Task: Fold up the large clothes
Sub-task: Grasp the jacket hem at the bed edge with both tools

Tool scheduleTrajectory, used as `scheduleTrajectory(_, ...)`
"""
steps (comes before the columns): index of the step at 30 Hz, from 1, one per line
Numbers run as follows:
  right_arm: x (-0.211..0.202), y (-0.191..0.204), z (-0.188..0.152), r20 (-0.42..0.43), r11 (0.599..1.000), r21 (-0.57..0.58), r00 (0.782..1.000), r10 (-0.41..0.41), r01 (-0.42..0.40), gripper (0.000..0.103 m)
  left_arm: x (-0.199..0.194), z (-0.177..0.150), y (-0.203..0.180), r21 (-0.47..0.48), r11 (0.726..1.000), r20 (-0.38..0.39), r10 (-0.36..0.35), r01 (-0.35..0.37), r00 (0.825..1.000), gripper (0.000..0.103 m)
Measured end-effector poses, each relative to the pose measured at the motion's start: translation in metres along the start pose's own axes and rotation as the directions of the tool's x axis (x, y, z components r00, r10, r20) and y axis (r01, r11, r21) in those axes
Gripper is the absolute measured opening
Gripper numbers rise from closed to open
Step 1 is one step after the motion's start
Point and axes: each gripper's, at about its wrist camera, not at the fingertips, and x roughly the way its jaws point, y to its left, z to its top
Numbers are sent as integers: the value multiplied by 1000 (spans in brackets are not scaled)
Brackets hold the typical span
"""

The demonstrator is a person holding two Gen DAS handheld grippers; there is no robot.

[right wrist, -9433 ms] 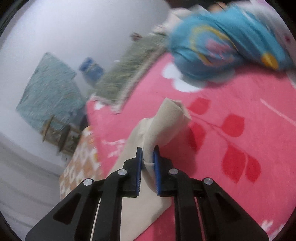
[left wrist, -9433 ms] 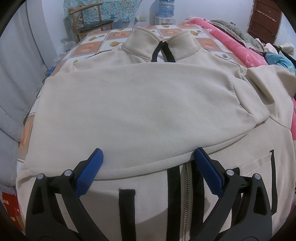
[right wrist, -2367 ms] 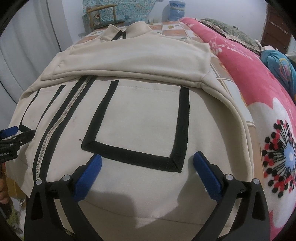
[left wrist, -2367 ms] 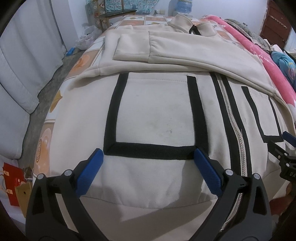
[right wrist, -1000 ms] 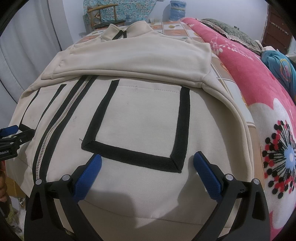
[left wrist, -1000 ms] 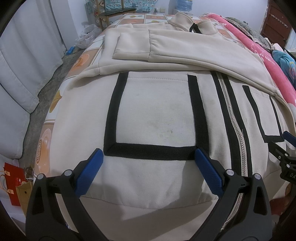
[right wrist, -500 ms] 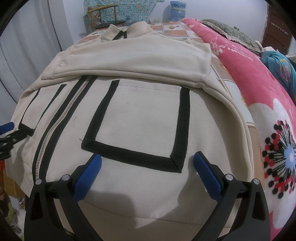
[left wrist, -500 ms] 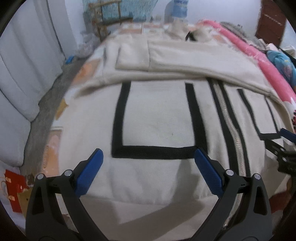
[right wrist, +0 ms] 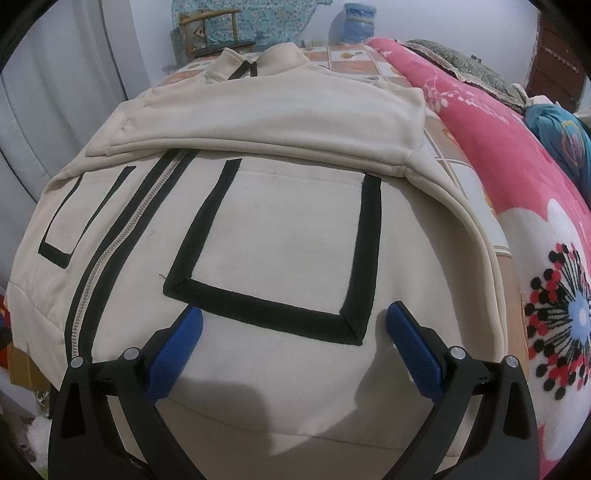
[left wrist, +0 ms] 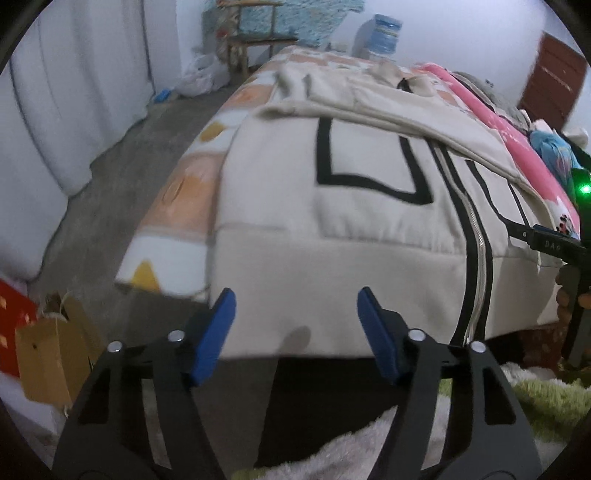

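Cream zip-up jacket [right wrist: 288,236] lies front-up across the bed [left wrist: 181,206], collar at the far end, hem band hanging over the near edge. Both sleeves are folded across the chest, stacked flat above the pockets. Central zipper [right wrist: 110,254] is closed, flanked by black trim. Two patch pockets are outlined in black tape; the right-hand pocket [right wrist: 291,240] lies flat. Pocket contents cannot be judged from outside.

Left gripper [left wrist: 295,325]: blue-padded jaws spread apart, empty, poised just off the hem near the jacket's left corner, not touching fabric. This view is motion-blurred.

Right gripper [right wrist: 291,347]: jaws wide apart, empty, low over the hem band just below the black pocket outline. Contact with the cloth cannot be confirmed. In the left wrist view its black body with a green light shows at the far right edge, beside the jacket's other hem corner.

Containers:
- Brown paper bag [left wrist: 51,358] with twine handle stands upright on the floor left of the bed; its mouth faces up, contents not visible.
- Red bag [left wrist: 11,328] just beside it, mostly cut off by the frame.
- Blue water jug [right wrist: 356,22] upright beyond the head of the bed; fill level unreadable.

Pink floral blanket [right wrist: 535,206] runs along the jacket's right side, touching the bed cover. Wooden chair [right wrist: 210,27] stands against the far wall.
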Motion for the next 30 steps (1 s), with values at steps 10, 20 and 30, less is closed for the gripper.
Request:
scheduleTrajectory(10,0,1,0,-4,1000,0,1000,-2,2,96,5,-17,36,-136,989,-16,-52,49,999,60)
scheduleTrajectory(20,0,0,1,-9,1000,-3,1000,-1,1,96,32,-14,48,-218,968,-63,-138,121,988,59)
scheduleTrajectory(30,0,0,0,-36,1000,-19,999,14,-15,96,27,-15,50,-219,971,-83,-114,94,990,13)
